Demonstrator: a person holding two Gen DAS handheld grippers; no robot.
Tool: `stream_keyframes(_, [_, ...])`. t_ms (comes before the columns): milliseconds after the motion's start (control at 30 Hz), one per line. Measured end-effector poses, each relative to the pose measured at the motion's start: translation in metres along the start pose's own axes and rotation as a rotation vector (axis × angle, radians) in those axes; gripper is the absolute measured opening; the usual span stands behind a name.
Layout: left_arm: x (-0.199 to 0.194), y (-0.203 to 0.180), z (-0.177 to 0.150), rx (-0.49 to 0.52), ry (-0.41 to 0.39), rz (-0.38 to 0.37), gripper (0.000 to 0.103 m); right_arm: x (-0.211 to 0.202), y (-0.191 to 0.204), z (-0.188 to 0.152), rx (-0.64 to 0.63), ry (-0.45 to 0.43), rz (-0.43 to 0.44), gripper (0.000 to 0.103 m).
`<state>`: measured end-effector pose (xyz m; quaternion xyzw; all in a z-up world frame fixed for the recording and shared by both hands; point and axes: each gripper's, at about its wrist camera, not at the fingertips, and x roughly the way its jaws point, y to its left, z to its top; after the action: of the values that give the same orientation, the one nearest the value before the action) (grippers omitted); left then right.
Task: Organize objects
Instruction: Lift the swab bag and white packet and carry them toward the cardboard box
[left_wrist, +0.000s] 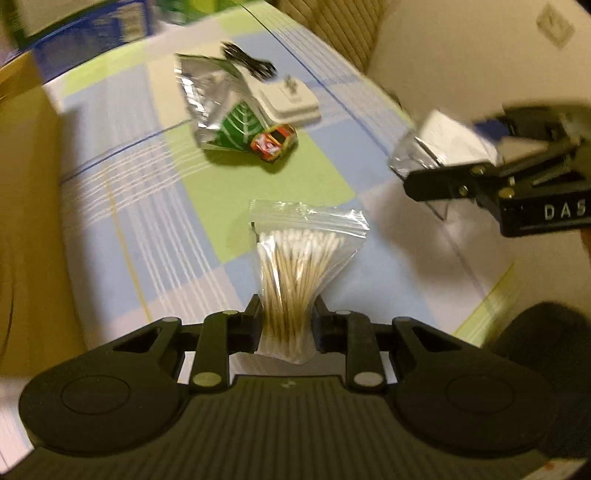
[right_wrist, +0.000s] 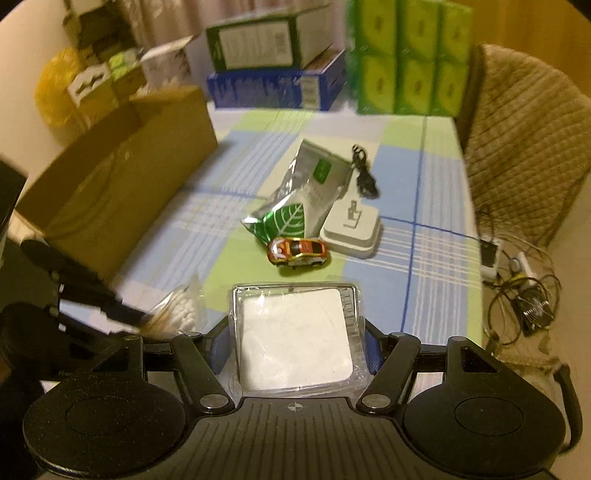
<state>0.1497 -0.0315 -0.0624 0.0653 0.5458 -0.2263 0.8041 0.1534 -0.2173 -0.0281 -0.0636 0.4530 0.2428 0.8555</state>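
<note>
My left gripper (left_wrist: 287, 314) is shut on a clear zip bag of cotton swabs (left_wrist: 301, 266), held above the checked tablecloth. My right gripper (right_wrist: 295, 336) is shut on a clear plastic packet with a white pad (right_wrist: 295, 339) inside; the same gripper (left_wrist: 461, 173) shows at the right of the left wrist view, blurred. In the middle of the table lie a silver and green foil pouch (right_wrist: 295, 195), an orange toy car (right_wrist: 297, 252), a white charger block (right_wrist: 351, 229) and a black cable (right_wrist: 364, 173). The left gripper (right_wrist: 122, 317) and swab bag (right_wrist: 177, 310) appear at the left of the right wrist view.
An open cardboard box (right_wrist: 122, 188) stands along the table's left side. Blue and green cartons (right_wrist: 273, 70) and a stack of green packs (right_wrist: 410, 55) line the far edge. A padded chair (right_wrist: 524, 155) and a tangle of wires (right_wrist: 517, 291) are on the right.
</note>
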Motion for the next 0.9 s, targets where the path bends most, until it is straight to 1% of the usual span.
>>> stream_keyframes(67, [-0.009, 0.002, -0.006, -0.057, -0.041, 0.000, 0.022, -0.013, 0.009, -0.006, 0.016, -0.028, -0.026, 0.065])
stream_keyframes(167, [-0.034, 0.003, -0.023, -0.150, -0.104, -0.003, 0.022, -0.031, 0.020, -0.015, 0.054, -0.071, -0.037, 0.065])
stream_keyframes(333, [-0.066, 0.002, -0.044, -0.221, -0.174, 0.009, 0.022, -0.055, 0.036, -0.033, 0.116, -0.114, -0.048, 0.065])
stream_keyframes(600, [-0.103, -0.002, -0.066, -0.245, -0.247, 0.021, 0.022, -0.070, 0.060, -0.052, 0.131, -0.117, -0.041, 0.065])
stream_keyframes(900, [-0.119, -0.005, -0.076, -0.251, -0.277, 0.015, 0.022, -0.077, 0.076, -0.062, 0.117, -0.123, -0.047, 0.065])
